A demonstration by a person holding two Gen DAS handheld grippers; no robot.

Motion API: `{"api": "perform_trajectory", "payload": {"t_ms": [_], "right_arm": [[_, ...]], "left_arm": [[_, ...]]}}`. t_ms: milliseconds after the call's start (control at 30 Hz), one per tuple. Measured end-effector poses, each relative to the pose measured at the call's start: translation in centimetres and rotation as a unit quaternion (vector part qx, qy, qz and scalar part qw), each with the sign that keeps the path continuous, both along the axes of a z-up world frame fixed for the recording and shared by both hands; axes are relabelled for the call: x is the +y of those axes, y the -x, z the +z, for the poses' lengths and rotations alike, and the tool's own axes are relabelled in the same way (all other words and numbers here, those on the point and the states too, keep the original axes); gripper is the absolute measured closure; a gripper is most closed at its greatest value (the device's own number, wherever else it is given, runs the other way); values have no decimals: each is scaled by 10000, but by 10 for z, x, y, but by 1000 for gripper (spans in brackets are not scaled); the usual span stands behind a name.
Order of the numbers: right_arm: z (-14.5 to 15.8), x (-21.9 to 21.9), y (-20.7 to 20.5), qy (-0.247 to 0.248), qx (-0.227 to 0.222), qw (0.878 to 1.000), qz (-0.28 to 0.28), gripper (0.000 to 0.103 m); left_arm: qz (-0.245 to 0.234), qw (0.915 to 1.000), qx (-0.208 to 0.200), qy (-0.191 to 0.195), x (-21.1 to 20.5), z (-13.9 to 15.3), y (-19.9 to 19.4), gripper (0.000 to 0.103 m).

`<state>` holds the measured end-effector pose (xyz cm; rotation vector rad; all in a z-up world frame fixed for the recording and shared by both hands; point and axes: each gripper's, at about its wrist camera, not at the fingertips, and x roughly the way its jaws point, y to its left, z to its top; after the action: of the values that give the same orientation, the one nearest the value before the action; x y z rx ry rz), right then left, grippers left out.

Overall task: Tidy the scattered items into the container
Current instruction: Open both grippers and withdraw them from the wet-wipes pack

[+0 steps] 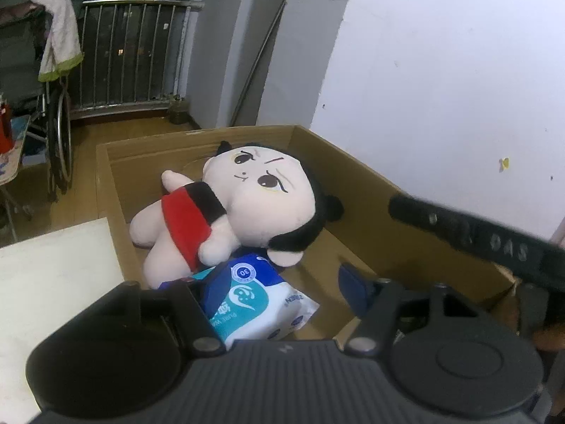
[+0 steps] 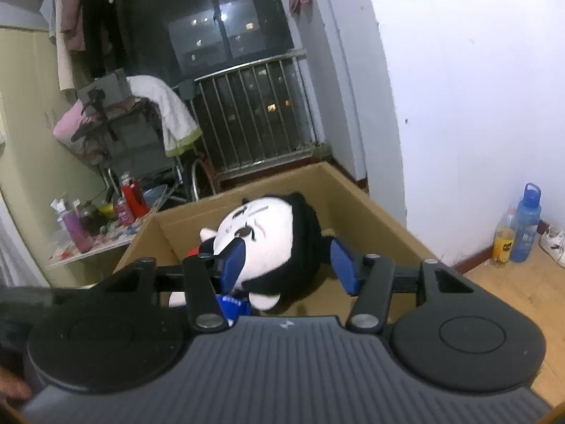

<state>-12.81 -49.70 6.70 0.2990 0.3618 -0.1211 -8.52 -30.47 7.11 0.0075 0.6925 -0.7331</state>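
The plush doll point(image 1: 247, 198) lies on its side inside the cardboard box point(image 1: 370, 190), with a pack of wet wipes point(image 1: 254, 300) resting on the box floor at its lower side, partly under its head. Both of those I count as tidied. My left gripper point(image 1: 282, 293) hangs over the wipes with its jaws spread and nothing pinched between them; the pack sits below the blue pads rather than in their hold. My right gripper point(image 2: 287, 259) points at the doll's head point(image 2: 268, 240), jaws apart on either side of it, and I judge it released rather than clamped, since the right pad stands clear of the black hair.

What is left I cannot say: neither view shows any stray item near the box. The white tabletop point(image 1: 53, 275) beside it looks bare where I can see it.

Farther out stand a wheelchair point(image 2: 141, 148) draped with a towel point(image 2: 169, 113), a cluttered side table point(image 2: 106, 226), a balcony railing point(image 2: 247, 116), and two bottles point(image 2: 517, 233) on the floor by the wall. The right gripper's finger point(image 1: 476, 236) crosses the left view above the box's near corner, so my hands are close together.
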Motion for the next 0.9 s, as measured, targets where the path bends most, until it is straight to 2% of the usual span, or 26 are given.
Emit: {"api": "perform_trajectory", "payload": {"t_ms": [33,100,167,200,267,367,533,700,900], "right_arm": [[-1,0,-1,-28,65,10000,24,40],[-4,-2,2,-81,190,9998,-55,25],[-12,-4,2,-114,253,9995,-156,19],[-16,-4,1,-90,282,9994,-177,21],[-14,2,3,84,151,9995,-252,19],[-15,15,2,666,202,9970,-335,20],[-13,13,2,592,257,9974,-309,20],[-14,19,8,756,110,9962,-425,20],[-13,16,9,678,89,9968,-412,20]], "left_arm": [[28,10000,61,48,2,0,-2,31],[73,9999,63,140,5,0,-2,27],[62,9998,57,156,6,0,-2,27],[58,9999,50,109,4,0,-4,26],[45,10000,-26,-66,-1,1,-2,25],[2,9998,-117,-133,-3,1,-1,25],[-75,9997,117,185,4,-1,-7,20],[-71,9999,3,83,2,1,-2,12],[-8,10000,-23,18,1,2,-2,5]]}}
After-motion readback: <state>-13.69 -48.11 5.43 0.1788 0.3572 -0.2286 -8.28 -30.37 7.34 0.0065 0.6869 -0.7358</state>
